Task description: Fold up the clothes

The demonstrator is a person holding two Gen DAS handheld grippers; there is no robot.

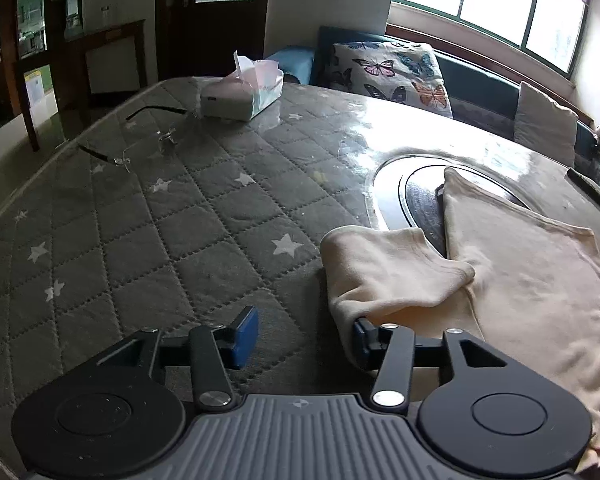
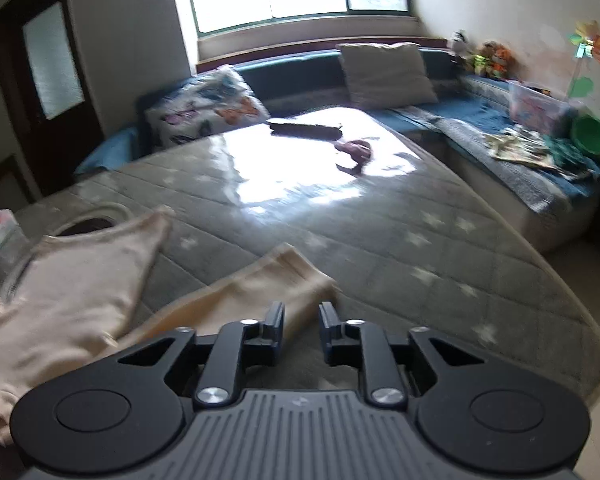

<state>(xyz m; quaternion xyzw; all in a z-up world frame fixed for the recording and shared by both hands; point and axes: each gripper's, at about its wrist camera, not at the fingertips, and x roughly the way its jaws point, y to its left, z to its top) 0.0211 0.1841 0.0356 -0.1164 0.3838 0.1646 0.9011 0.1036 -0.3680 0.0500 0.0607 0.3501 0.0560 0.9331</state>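
A cream shirt (image 1: 532, 264) lies flat on the grey quilted table cover (image 1: 180, 220). Its left sleeve (image 1: 384, 268) is folded over, and the cloth drapes over the right finger of my left gripper (image 1: 304, 334). The left gripper is open, with its left blue pad (image 1: 245, 336) bare above the cover. In the right wrist view the shirt body (image 2: 80, 280) lies at the left and its other sleeve (image 2: 268, 284) stretches toward my right gripper (image 2: 300, 316). The right gripper is open, a narrow gap between its fingers, just short of the sleeve end.
A tissue box (image 1: 242, 94) and a pair of glasses (image 1: 148, 136) lie at the far left of the table. A round dark inset (image 1: 416, 184) sits under the shirt's top. A dark brush (image 2: 306, 128) and a brown object (image 2: 356, 150) lie at the far side. A sofa with cushions (image 2: 386, 74) runs behind.
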